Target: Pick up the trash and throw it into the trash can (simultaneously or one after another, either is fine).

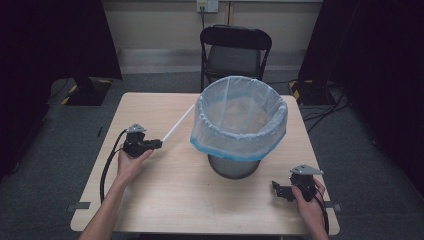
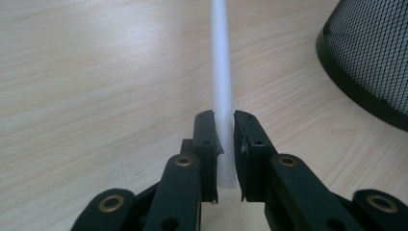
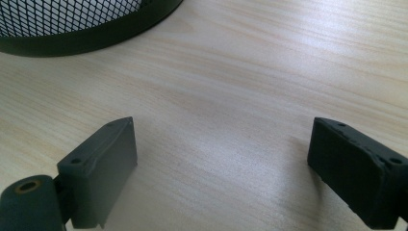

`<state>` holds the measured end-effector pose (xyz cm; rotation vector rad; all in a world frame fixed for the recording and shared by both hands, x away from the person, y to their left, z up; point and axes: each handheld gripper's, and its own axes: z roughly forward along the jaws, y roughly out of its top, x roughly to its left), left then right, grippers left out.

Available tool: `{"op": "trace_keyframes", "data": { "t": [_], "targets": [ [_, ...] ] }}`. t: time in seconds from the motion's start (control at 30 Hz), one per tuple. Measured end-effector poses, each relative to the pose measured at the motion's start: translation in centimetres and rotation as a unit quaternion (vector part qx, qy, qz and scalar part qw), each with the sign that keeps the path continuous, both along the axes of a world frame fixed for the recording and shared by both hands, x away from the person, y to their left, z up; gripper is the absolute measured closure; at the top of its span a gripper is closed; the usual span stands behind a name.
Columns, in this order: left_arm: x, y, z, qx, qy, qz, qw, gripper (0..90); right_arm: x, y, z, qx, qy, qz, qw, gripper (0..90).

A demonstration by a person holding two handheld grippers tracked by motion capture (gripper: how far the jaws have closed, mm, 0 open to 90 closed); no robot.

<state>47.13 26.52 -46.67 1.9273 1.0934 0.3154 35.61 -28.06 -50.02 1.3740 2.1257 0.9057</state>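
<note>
**White tube gripped beside the lined bin**

Pale wood table (image 1: 150, 200) carried a mesh bin (image 1: 234, 167) lined with a blue bag (image 1: 240, 120). At nine o'clock of the bin, the white tube (image 1: 177, 123) was clamped by the left gripper (image 1: 155, 144) at its near end. Its long axis ran toward one o'clock, the far end just beside the bag. A steady, square grip was judged best. The right gripper (image 1: 276, 189) was held wide open, empty, at five o'clock.
</note>
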Motion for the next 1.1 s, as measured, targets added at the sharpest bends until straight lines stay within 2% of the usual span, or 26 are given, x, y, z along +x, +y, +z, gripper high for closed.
{"op": "trace_keyframes", "data": {
  "t": [0.43, 0.77, 0.93, 1.1],
  "targets": [
    [-0.5, 0.8, 1.4, -0.035, -0.019, 0.004, 0.9992, 80.4, 0.0, 0.0, 0.0, 0.0, 0.0, 0.0, 1.0, 9.2],
    [-1.0, 1.1, 2.8, -0.077, -0.037, 0.004, 0.9964, 80.3, 0.0, 0.0, 0.0, 0.0, 0.0, 0.0, 1.0, 9.2],
    [-1.3, 1.4, 3.3, -0.081, -0.046, 0.004, 0.9956, 80.3, 0.0, 0.0, 0.0, 0.0, 0.0, 0.0, 1.0, 9.2],
    [-1.7, 1.6, 4.3, -0.098, -0.057, 0.004, 0.9936, 80.3, 0.0, 0.0, 0.0, 0.0, 0.0, 0.0, 1.0, 9.2]
  ]
}}
